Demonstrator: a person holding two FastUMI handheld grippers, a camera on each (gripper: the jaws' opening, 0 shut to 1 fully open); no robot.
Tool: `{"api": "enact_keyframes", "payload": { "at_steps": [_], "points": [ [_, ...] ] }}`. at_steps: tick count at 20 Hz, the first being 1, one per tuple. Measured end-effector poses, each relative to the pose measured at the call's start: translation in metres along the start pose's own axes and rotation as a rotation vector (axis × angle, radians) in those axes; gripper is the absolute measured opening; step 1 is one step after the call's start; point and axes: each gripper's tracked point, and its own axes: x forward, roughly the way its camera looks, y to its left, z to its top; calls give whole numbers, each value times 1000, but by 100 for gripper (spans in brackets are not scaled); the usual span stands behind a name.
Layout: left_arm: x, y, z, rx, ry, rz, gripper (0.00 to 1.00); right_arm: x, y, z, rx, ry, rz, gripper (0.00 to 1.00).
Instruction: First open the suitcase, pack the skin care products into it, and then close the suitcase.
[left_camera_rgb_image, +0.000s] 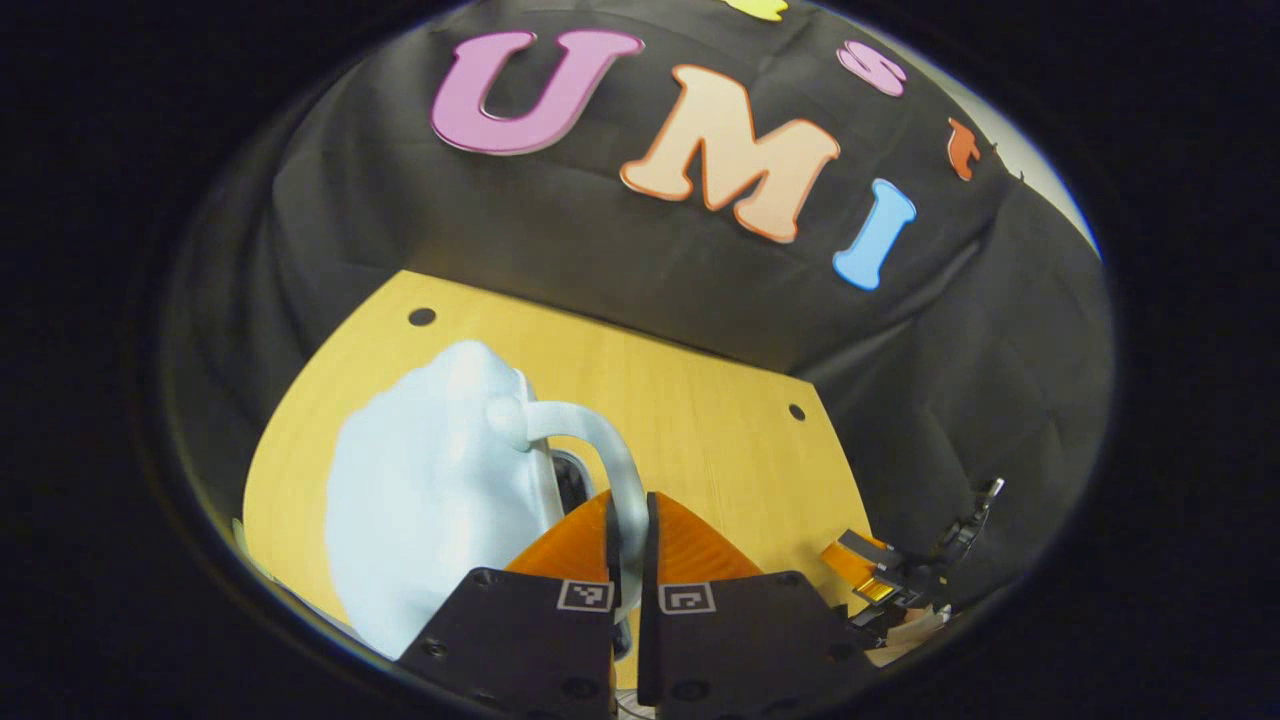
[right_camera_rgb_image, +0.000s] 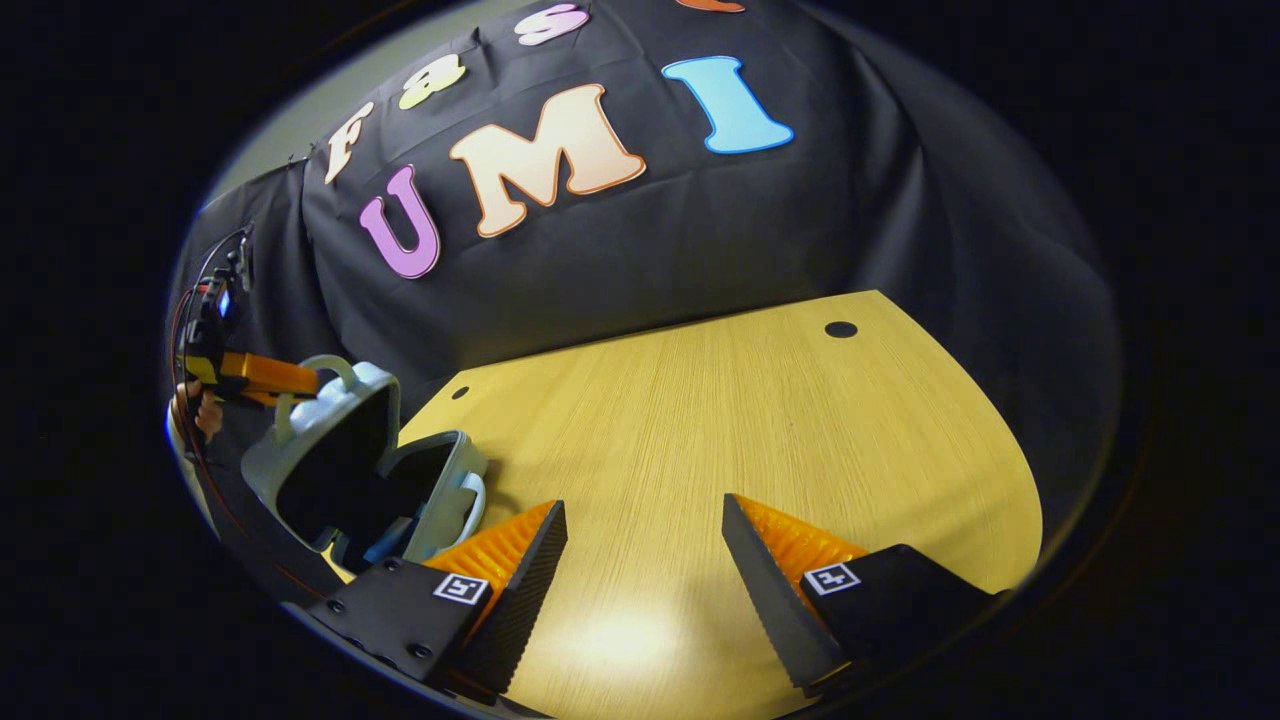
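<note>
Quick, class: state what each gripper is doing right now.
Left gripper: shut on the suitcase handle.
Right gripper: open, holding nothing, above the table.

Pale blue suitcase (right_camera_rgb_image: 330, 450) — half open, lid raised, dark inside, on wooden table's left edge

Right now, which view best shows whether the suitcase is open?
The right gripper view: the suitcase sits at the table's left edge, its lid raised off the base, dark interior visible, the left gripper at the lid handle. The left gripper view shows the pale shell and that handle close up between its fingers.
</note>
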Motion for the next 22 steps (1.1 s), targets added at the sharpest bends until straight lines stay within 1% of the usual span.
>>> {"api": "enact_keyframes", "payload": {
  "at_steps": [4,8,9,10,12,13,14,15,17,18,19,20,21,22],
  "points": [
    [45,-14,-40,33,69,16,2,-3,-2,3,6,-11,3,98],
    [74,-16,-73,76,112,53,2,-7,0,5,3,-27,3,98],
    [79,-16,-79,82,120,63,6,-8,1,6,0,-31,2,98],
    [84,-17,-85,82,127,70,2,-8,1,6,-1,-34,3,98],
    [93,-15,-93,71,129,78,6,-10,4,8,-1,-42,3,98],
    [97,-15,-96,58,130,81,11,-11,4,9,-3,-47,2,94],
    [97,-13,-96,50,127,94,13,-12,6,12,-5,-56,1,98],
    [97,-13,-99,43,125,101,19,-14,7,15,-7,-65,-1,98],
    [90,-16,-95,65,102,108,49,-18,6,19,-8,-83,-6,98],
    [86,-18,-91,97,80,117,57,-20,6,20,-5,-91,-9,98],
    [81,-21,-87,132,57,129,77,-23,6,22,-2,-100,-12,98],
    [76,-24,-82,167,27,143,81,-26,6,24,1,-110,-16,98],
    [70,-27,-79,192,-2,153,91,-29,5,26,0,-117,-20,98],
    [64,-33,-76,213,-28,153,92,-32,4,26,-2,-124,-28,94]
  ]
}}
